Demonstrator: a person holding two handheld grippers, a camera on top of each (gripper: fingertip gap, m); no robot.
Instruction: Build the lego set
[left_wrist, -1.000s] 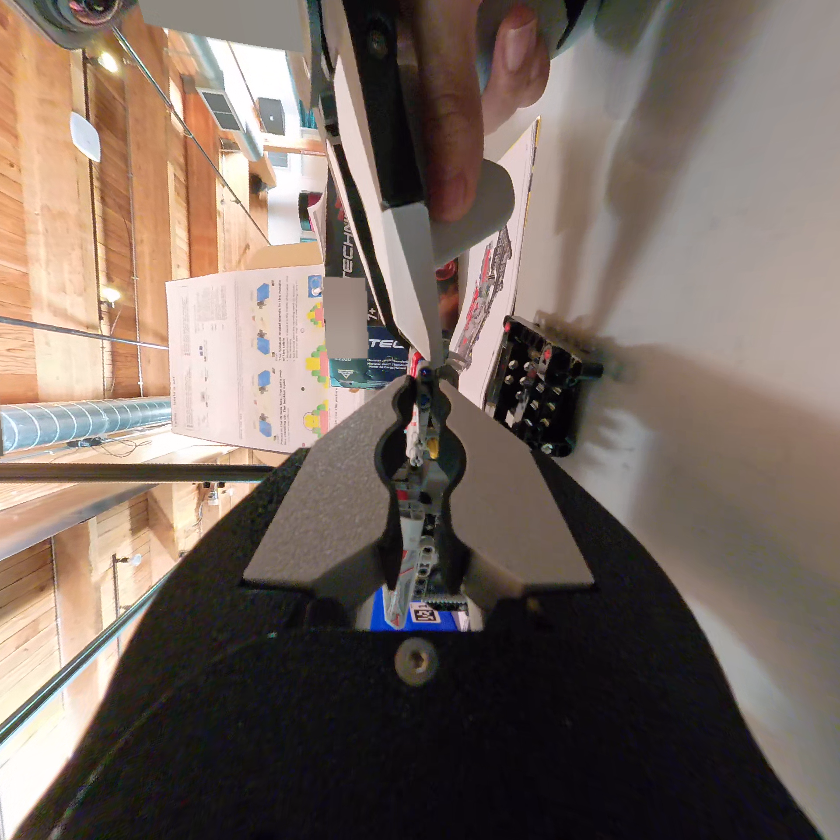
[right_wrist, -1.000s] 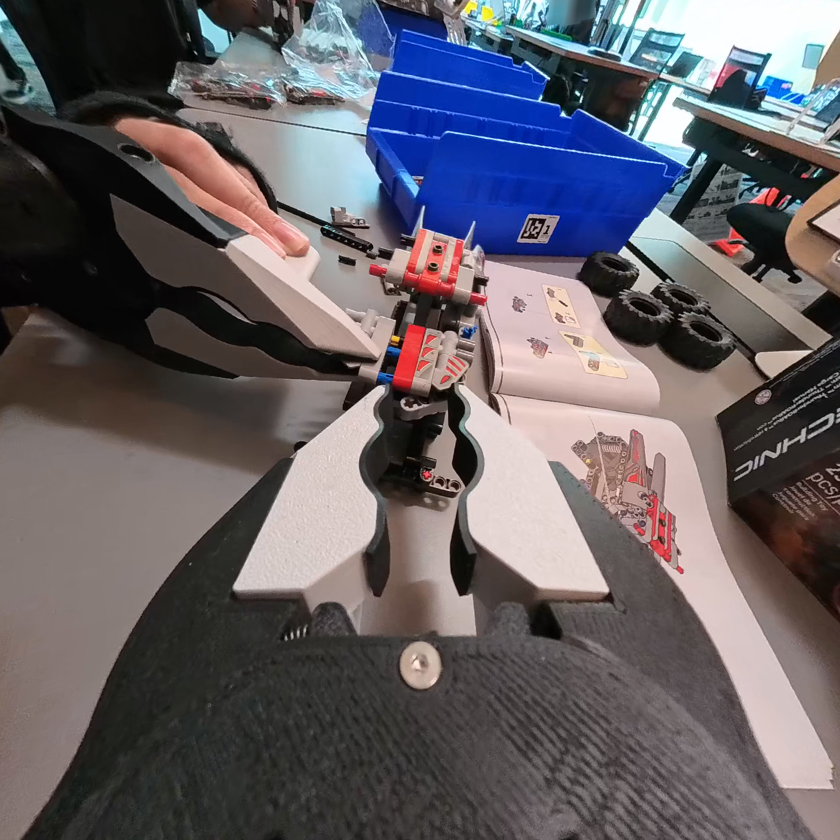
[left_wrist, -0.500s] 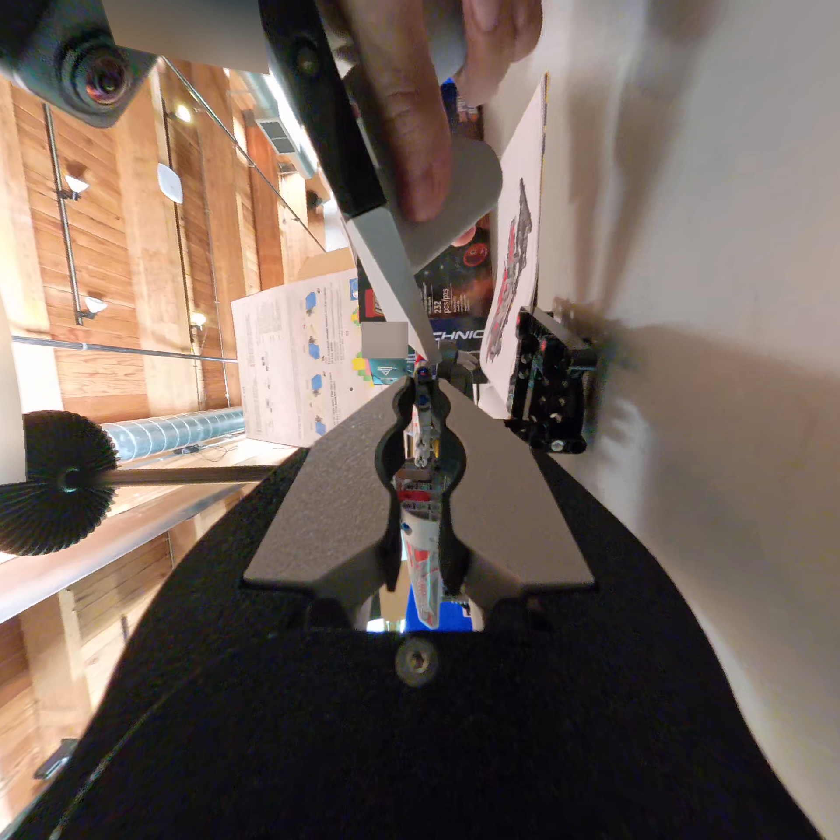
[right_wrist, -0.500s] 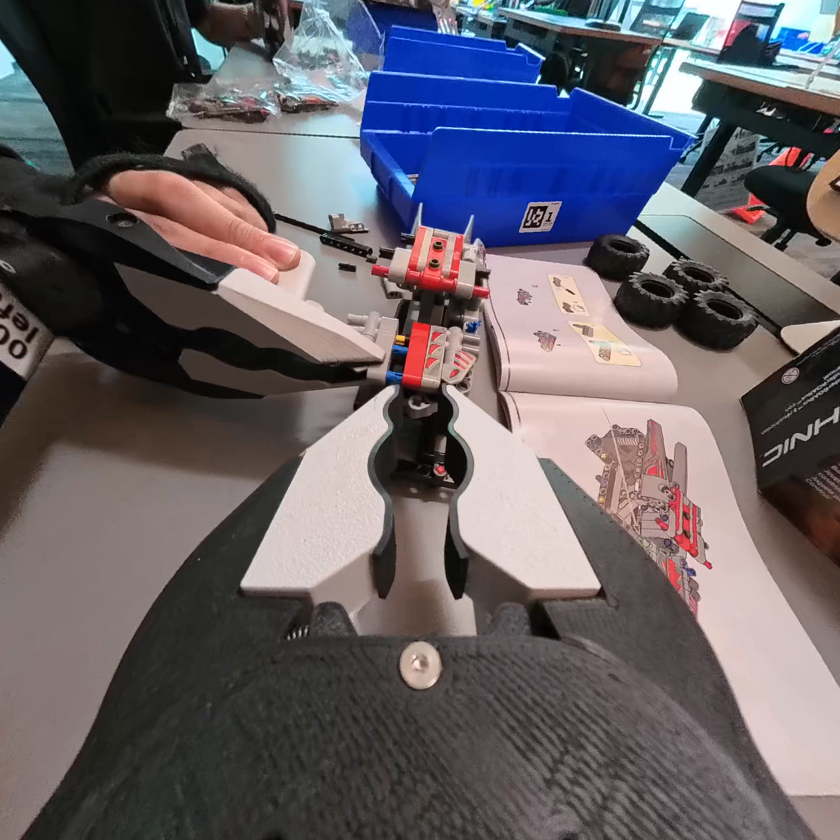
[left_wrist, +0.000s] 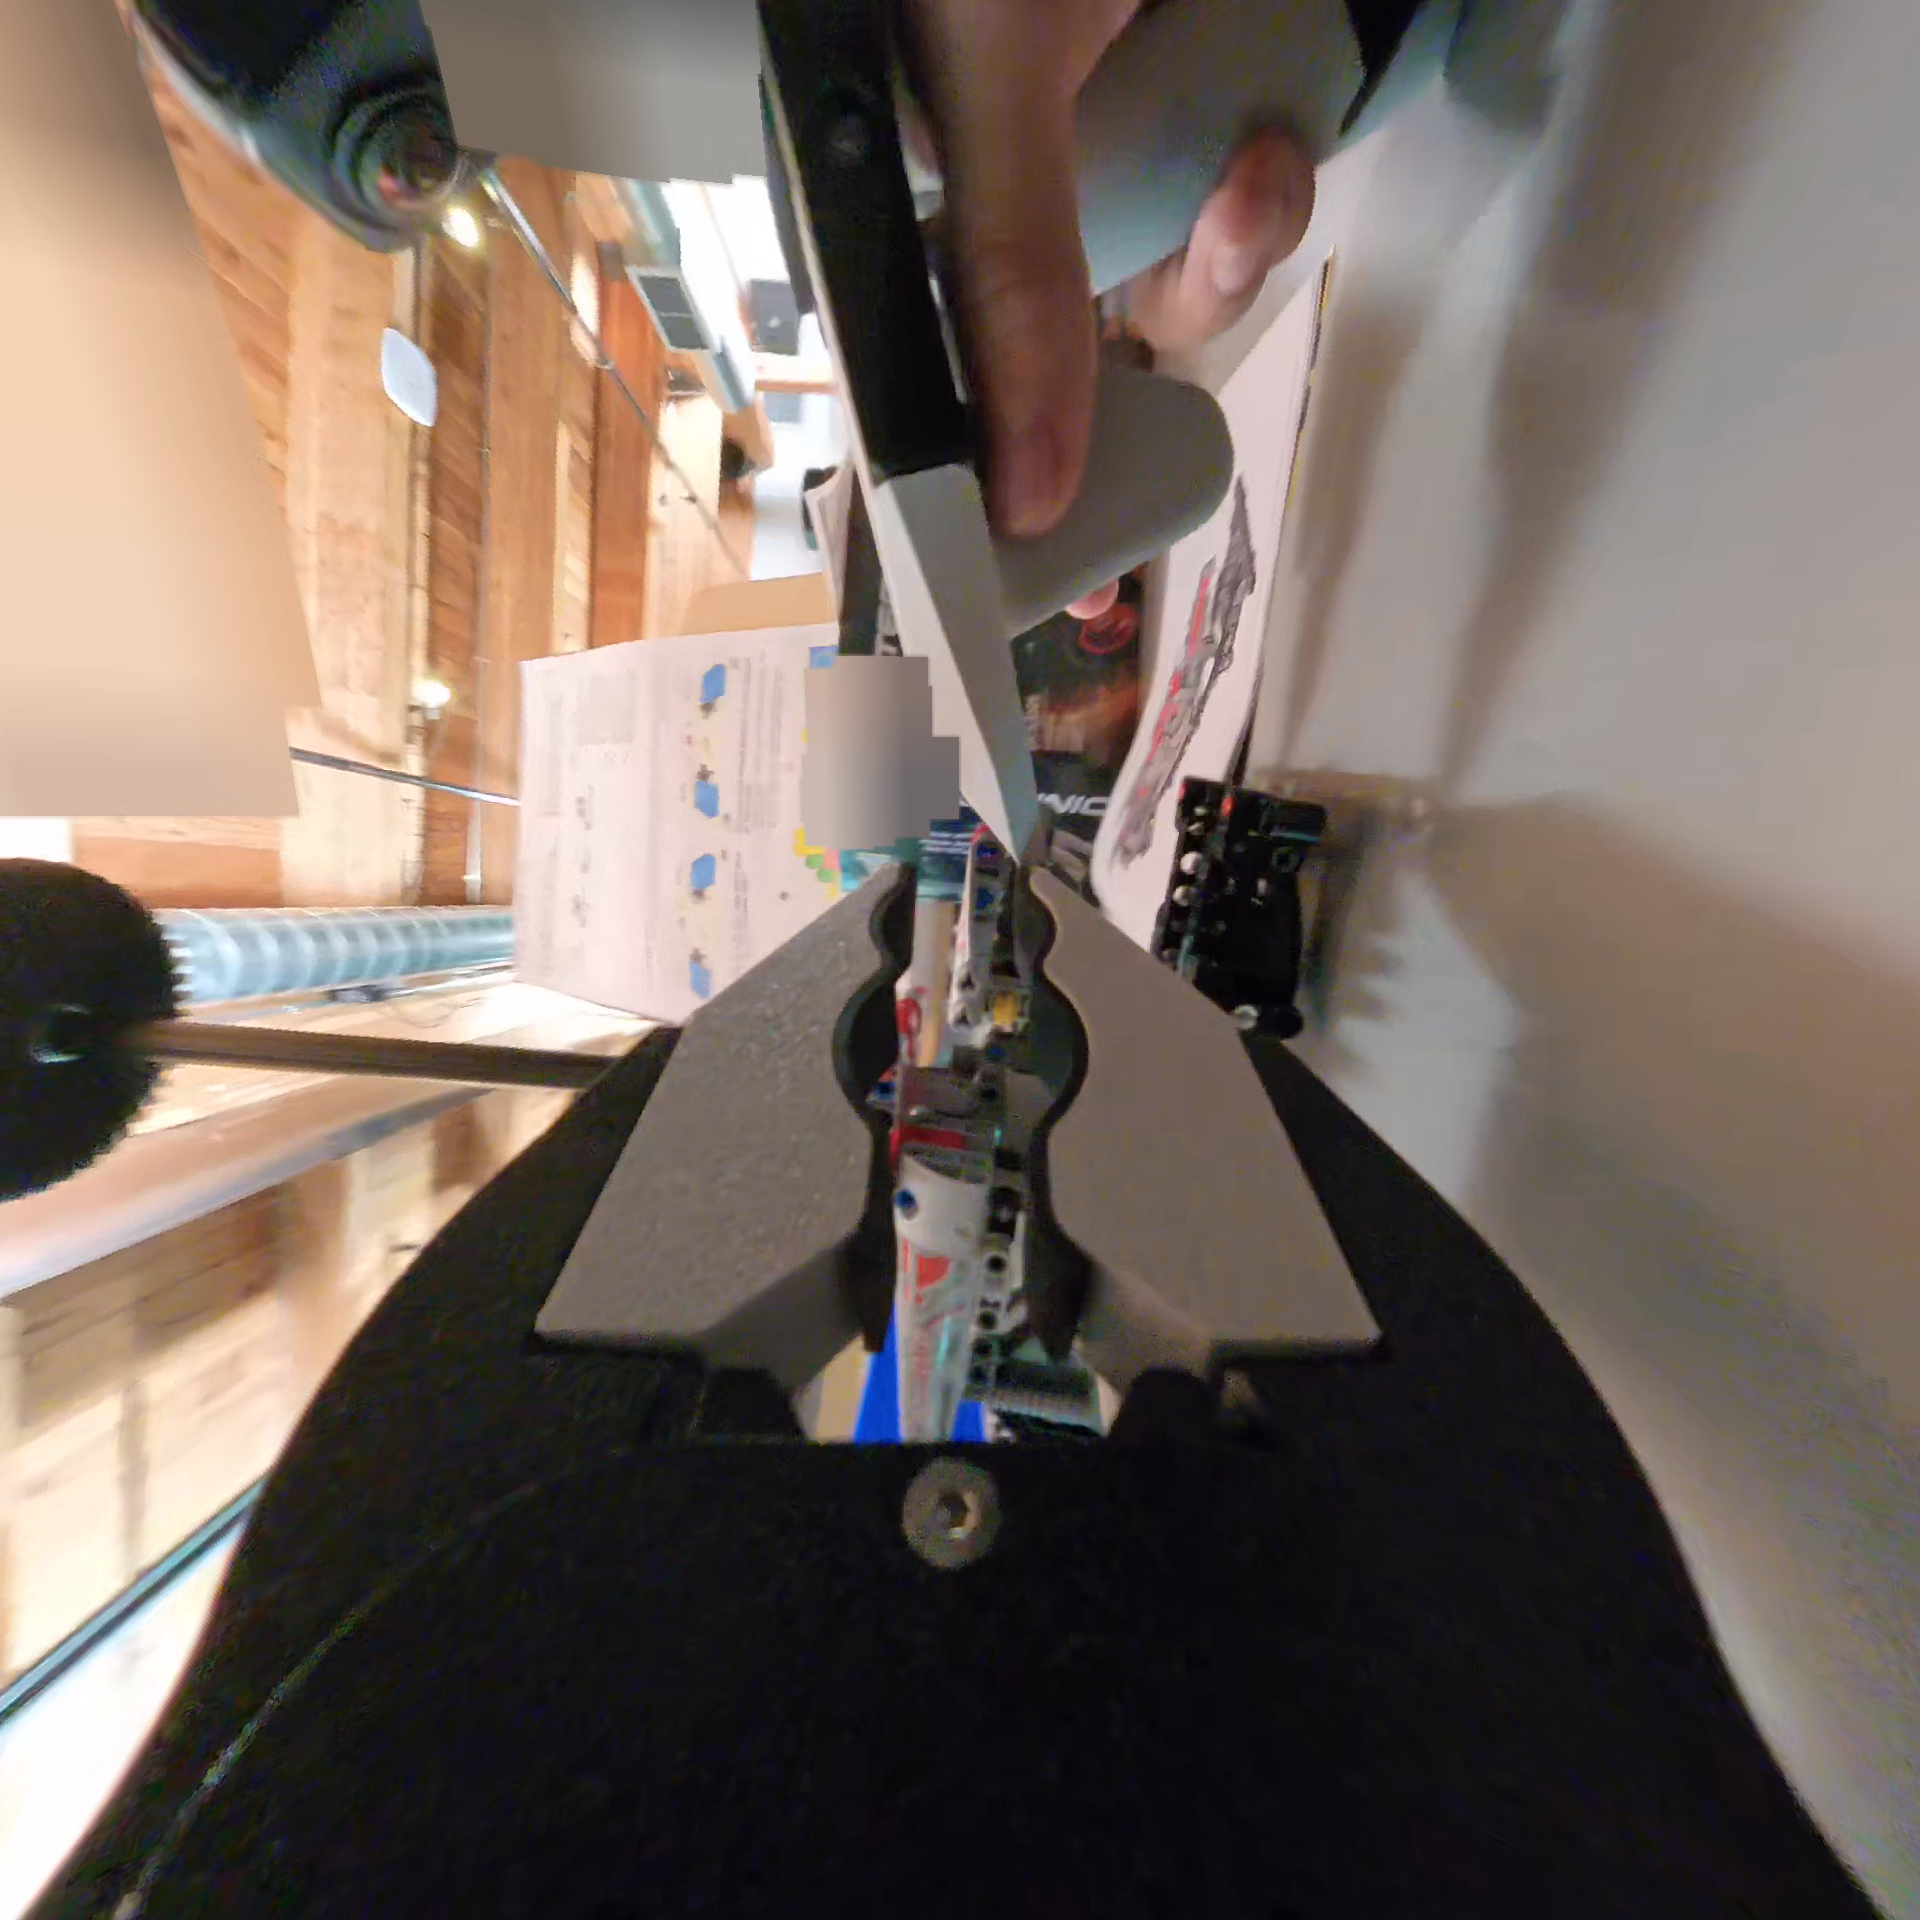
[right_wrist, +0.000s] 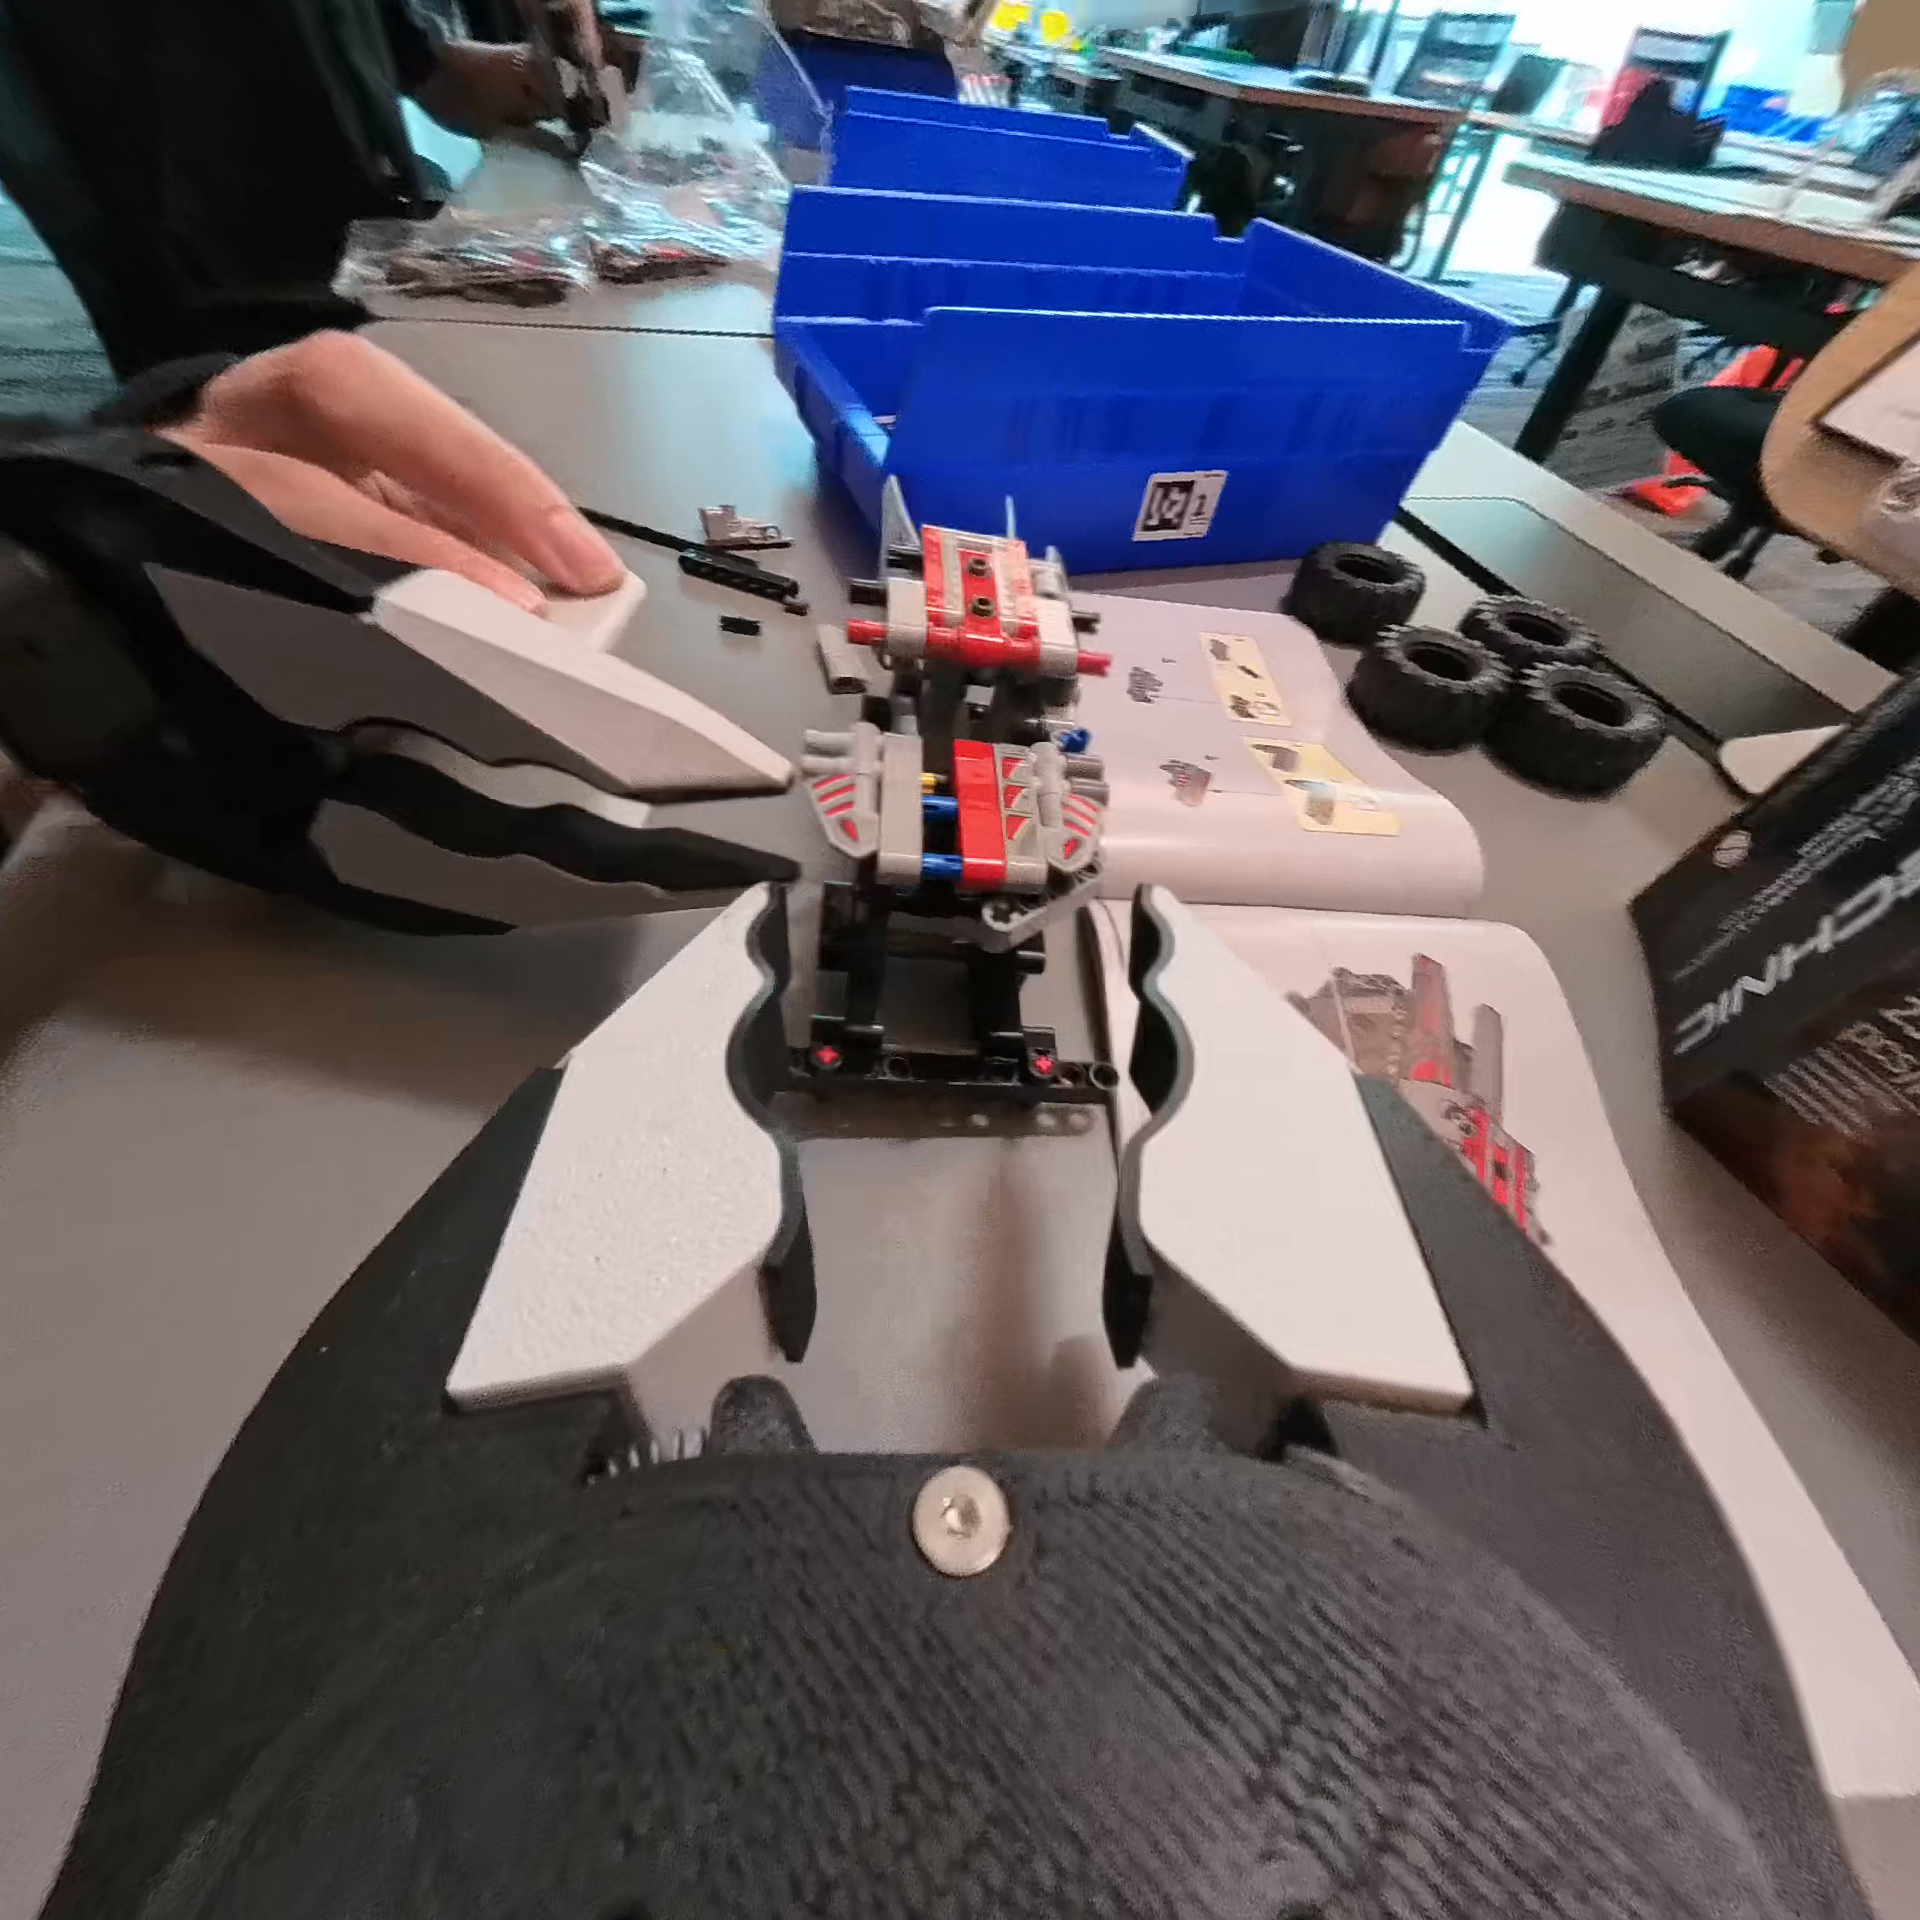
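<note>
Right wrist view: working left to right, the left gripper (right_wrist: 795, 831) is reaching in from the side, its fingers pinching the grey-and-red side panel of the half-built lego truck (right_wrist: 961, 800), which is standing on the grey counter (right_wrist: 260, 1091) between both tools. The right gripper (right_wrist: 951, 935) is sitting with its fingers spread on either side of the truck's black rear frame, not pressing it. Further right, the open instruction booklet (right_wrist: 1278, 727) is lying just beside the model, four loose black tyres (right_wrist: 1475, 665) are waiting near the blue bin (right_wrist: 1143, 416), and the set's dark box (right_wrist: 1797, 904) is standing at the edge. To do this step well, the left grip likely needs to be holding the chassis steady and level while the right fingers are closing squarely on the frame, avoiding a twist that could pop the panels loose.
</note>
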